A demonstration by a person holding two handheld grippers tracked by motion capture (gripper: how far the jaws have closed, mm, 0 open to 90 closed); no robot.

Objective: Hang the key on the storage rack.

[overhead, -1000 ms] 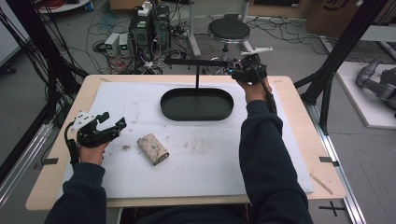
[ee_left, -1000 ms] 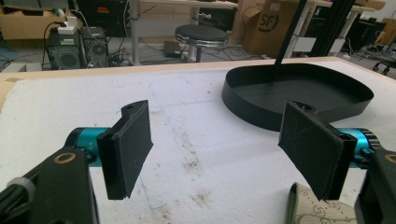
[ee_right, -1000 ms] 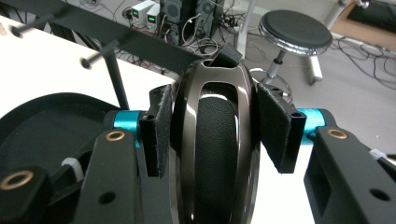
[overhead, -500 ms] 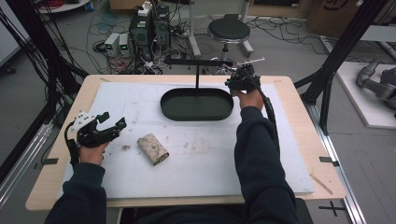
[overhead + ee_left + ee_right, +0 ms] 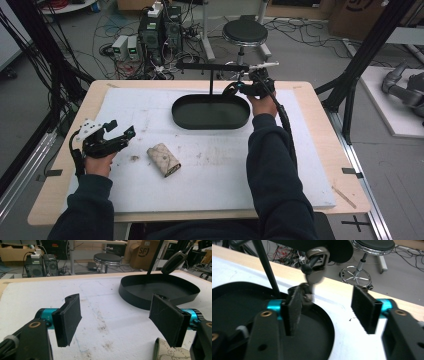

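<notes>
Two grippers are ours. In the high view our right gripper [image 5: 239,89] sits upper centre, at the right end of the black tray [image 5: 181,117], under the stand's [image 5: 211,80] crossbar. Its jaws have just been opening and now stand spread with nothing between them; in the right gripper view a keyring [image 5: 314,263] hangs from the bar just above the left jaw, blurred, so we cannot tell whether they touch. Our left gripper [image 5: 121,130] rests at the left edge, jaws spread and empty. A pouch [image 5: 163,160] lies lower centre, near the left gripper and well apart from the right.
</notes>
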